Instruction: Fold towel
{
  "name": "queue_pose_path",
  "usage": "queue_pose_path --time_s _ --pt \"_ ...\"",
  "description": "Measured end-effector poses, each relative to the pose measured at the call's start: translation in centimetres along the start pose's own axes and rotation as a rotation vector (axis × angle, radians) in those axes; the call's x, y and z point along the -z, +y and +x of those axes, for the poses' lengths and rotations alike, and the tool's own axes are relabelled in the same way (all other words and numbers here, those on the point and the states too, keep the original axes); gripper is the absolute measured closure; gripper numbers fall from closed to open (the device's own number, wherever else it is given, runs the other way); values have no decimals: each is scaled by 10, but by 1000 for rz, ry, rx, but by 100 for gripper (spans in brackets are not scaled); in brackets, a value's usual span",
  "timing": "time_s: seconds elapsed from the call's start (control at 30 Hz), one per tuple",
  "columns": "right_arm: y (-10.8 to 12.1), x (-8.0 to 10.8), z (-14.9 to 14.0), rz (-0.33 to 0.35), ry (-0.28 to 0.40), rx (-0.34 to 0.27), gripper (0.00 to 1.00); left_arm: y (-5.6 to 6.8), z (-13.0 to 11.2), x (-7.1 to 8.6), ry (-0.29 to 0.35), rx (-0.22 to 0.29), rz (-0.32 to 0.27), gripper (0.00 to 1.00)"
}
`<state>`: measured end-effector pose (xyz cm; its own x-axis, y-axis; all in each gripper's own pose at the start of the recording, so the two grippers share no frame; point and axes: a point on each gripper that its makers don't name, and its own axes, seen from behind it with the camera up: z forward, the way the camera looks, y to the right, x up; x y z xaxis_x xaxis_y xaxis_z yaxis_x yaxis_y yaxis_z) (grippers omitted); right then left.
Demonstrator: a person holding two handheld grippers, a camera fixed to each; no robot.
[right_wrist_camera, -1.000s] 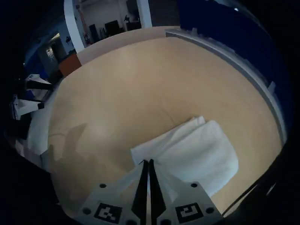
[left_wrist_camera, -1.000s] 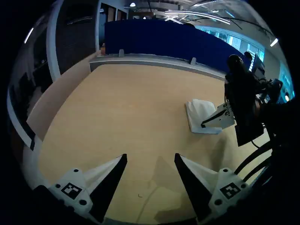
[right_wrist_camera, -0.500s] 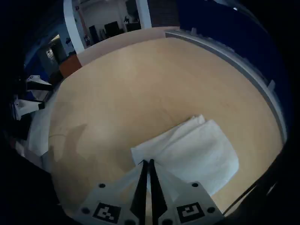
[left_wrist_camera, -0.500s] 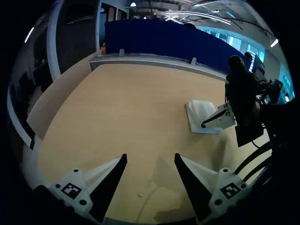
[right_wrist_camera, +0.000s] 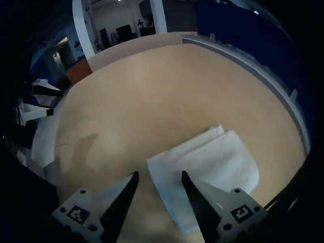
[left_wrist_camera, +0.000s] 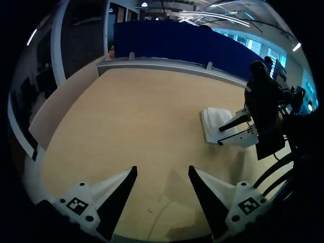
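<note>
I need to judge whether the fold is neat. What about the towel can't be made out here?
- Right gripper view: part of the near edge of the towel sits behind a finger of the right gripper.
- Left gripper view: the towel is too small to count layers, and the right gripper covers its right edge.
- Both views: its underside lies against the table.
</note>
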<state>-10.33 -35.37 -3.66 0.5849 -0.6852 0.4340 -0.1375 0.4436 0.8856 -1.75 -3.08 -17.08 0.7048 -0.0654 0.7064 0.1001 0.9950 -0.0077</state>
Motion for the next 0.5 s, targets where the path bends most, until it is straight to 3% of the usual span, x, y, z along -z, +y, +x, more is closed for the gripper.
queue_pose_path --time_s 0.2,0.5 --pt "5 7 3 -23 24 2 0 2 2 -2 0 -3 -5 6" --pt "14 16 6 -57 49 -15 0 5 7 -1 1 -12 -14 6"
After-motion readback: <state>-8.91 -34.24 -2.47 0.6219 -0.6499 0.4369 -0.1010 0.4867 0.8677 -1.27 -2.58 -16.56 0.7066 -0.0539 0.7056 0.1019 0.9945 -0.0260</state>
